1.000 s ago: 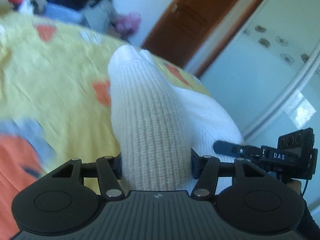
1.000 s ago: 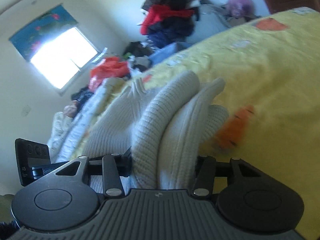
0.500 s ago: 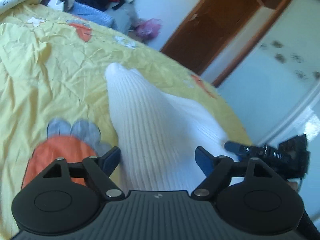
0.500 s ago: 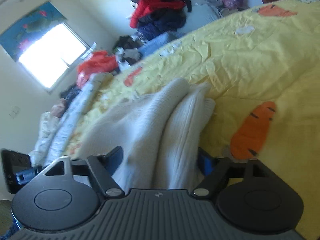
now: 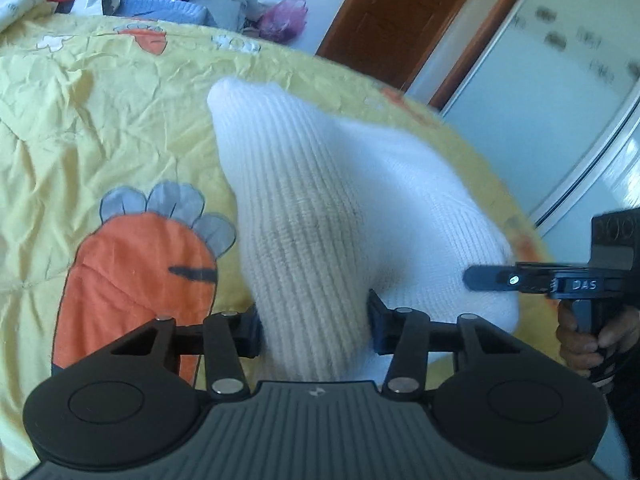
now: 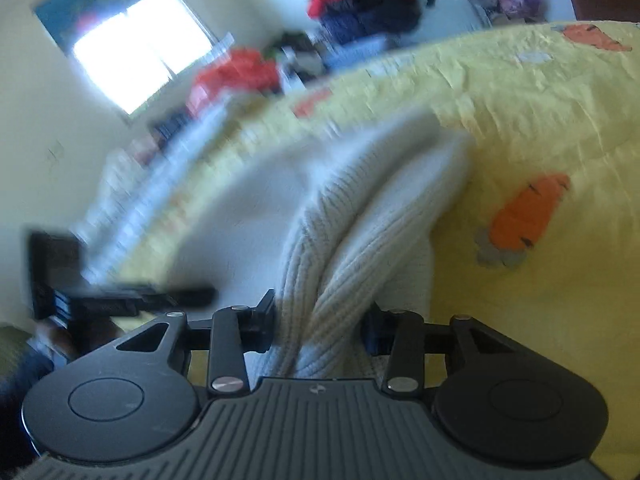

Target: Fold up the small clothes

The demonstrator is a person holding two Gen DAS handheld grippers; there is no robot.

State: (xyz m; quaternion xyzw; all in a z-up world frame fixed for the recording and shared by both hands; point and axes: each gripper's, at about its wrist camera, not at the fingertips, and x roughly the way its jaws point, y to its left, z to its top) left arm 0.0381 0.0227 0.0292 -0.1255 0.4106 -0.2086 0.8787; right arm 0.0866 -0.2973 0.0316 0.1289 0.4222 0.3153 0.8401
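Now both the left gripper (image 5: 314,320) and right gripper (image 6: 320,320) clamp bunched folds of 1 white knit garment (image 5: 320,200) over the yellow bedspread (image 5: 80,120), near its edge.

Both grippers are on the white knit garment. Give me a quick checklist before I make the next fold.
1. Left gripper on the white ribbed knit garment: ok, fabric bunched between its fingers.
2. Right gripper on the garment: ok, two ribbed folds between its fingers.
3. Garment over the yellow carrot-print bedspread: ok.
4. Bedspread beyond the garment free of other items: ok.
5. Garment edges aligned: cannot tell, right view is blurred.
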